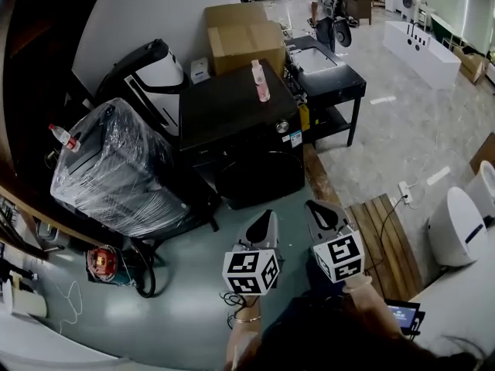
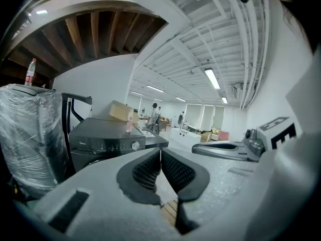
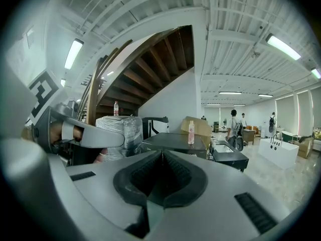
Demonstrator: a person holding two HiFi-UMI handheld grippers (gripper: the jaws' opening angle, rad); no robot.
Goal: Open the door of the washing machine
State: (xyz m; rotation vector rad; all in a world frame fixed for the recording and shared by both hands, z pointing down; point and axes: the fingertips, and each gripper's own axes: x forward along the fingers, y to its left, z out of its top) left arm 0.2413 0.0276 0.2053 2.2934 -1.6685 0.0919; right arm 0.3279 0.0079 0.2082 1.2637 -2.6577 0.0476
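Observation:
The black front-loading washing machine [image 1: 240, 122] stands in the middle of the head view, its round door [image 1: 259, 178] closed and facing me. A pink bottle [image 1: 261, 81] stands on its lid. Both grippers hang side by side a short way in front of the door, touching nothing. My left gripper [image 1: 269, 216] is shut and empty; in its own view the pads meet at the left gripper [image 2: 160, 152], with the washing machine [image 2: 103, 144] ahead to the left. My right gripper [image 1: 311, 207] is also shut and empty, seen at the right gripper [image 3: 161, 154] with the washing machine [image 3: 173, 142] beyond.
A plastic-wrapped appliance [image 1: 116, 168] stands left of the machine, with a cardboard box [image 1: 244, 33] behind it and a black table [image 1: 329, 76] to its right. Wooden planks [image 1: 387, 234] and a white appliance [image 1: 456, 226] lie to the right. A person [image 1: 325, 6] stands far back.

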